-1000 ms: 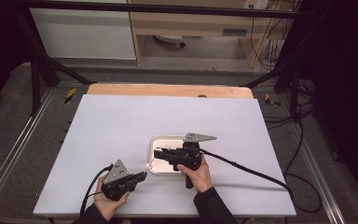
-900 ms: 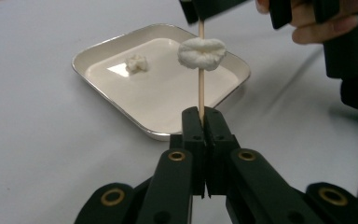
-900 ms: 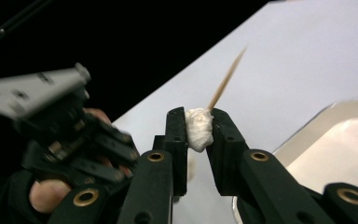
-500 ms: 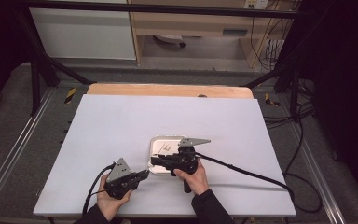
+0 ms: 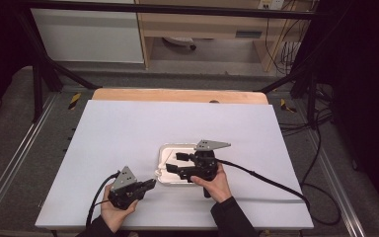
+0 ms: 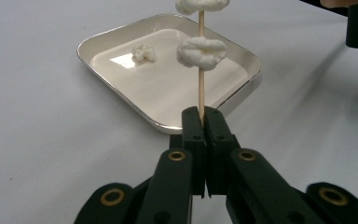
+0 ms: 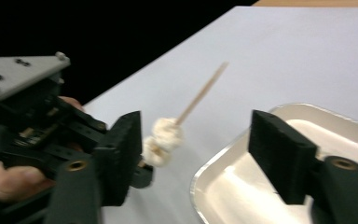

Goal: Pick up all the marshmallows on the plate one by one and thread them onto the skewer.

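Note:
My left gripper (image 6: pixel 204 114) is shut on the lower end of a thin wooden skewer (image 6: pixel 201 79), which points toward the silver tray (image 6: pixel 121 35). Two white fluffy lumps (image 6: pixel 201 52) are threaded on the skewer. A third lump (image 6: pixel 143 52) lies loose in the tray. My right gripper (image 7: pixel 199 137) hovers at the tray's near left corner (image 5: pixel 161 170). Its jaws have just been opening and now stand wide apart. The skewered lumps (image 7: pixel 164 139) sit between them, close to the left jaw, with no pad pressing on them.
The tray (image 5: pixel 164 148) rests near the middle of a white tabletop (image 5: pixel 128 128), with a wooden strip (image 5: pixel 177 95) along the far edge. A black cable (image 5: pixel 266 178) trails right from the right gripper. Dark frame posts and floor cables surround the table.
The right gripper's jaws were nearly closed and now stand wide apart, and it has shifted slightly left toward the left gripper. The left gripper has kept still with the skewer.

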`<state>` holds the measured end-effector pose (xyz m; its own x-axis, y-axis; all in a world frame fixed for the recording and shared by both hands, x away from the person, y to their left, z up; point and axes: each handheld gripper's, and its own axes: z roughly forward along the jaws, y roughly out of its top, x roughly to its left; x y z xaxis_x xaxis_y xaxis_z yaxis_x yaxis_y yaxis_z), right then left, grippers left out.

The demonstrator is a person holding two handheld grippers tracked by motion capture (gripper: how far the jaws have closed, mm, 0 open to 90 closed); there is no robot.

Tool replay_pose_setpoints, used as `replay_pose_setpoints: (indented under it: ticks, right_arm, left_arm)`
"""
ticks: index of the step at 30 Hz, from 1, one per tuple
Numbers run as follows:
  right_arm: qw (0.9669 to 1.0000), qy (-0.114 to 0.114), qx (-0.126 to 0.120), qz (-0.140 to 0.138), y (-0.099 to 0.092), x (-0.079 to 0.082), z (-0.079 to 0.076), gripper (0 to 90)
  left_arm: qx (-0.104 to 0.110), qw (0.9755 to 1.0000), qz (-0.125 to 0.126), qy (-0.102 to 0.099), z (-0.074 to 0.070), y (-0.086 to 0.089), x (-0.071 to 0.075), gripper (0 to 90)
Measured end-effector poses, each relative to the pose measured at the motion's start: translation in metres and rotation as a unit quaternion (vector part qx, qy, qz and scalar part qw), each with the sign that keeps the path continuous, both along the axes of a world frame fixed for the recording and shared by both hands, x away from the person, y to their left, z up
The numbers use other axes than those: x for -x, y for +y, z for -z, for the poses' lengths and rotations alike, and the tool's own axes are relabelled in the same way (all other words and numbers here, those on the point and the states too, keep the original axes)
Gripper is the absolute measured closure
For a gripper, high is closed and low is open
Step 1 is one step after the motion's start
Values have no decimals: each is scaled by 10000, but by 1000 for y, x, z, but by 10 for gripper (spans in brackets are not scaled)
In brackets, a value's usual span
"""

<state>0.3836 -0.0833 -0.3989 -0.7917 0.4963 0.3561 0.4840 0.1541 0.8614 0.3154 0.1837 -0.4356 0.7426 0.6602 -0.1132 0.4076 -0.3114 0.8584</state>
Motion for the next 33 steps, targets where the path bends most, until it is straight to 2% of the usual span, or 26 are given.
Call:
replay_pose_setpoints:
  ticks: [3, 5, 7, 12, 17, 23, 27, 33]
  right_arm:
    - [9997, -110, 170, 107, -7, -1, 2, 221]
    - [9995, -70, 231, 181, -12, -2, 4, 173]
    - [9989, -41, 414, 218, -17, -5, 6, 121]
    - [9960, -28, 805, 380, -28, -9, 12, 60]
    - [9926, -76, 1125, 455, -32, -13, 12, 42]
    - [9914, -67, 1148, 623, -34, -21, 10, 43]
    - [9906, 17, 1178, 691, -33, -29, 10, 28]
    - [9893, 33, 1267, 718, -23, -39, 11, 8]
  left_arm:
    - [3, 10000, -4, 13, 0, 1, 0, 886]
    - [-5, 10000, 3, 31, 0, 2, -1, 886]
    - [-14, 10000, -7, 47, 0, 3, -1, 886]
    - [-45, 10000, -23, 66, -1, 6, -1, 885]
    - [-92, 9999, -44, 88, -2, 10, -1, 885]
    - [-114, 9998, -85, 118, -2, 13, -2, 886]
    - [-133, 9998, -75, 127, -2, 14, -2, 885]
    - [-113, 9998, -92, 120, -2, 15, -2, 885]
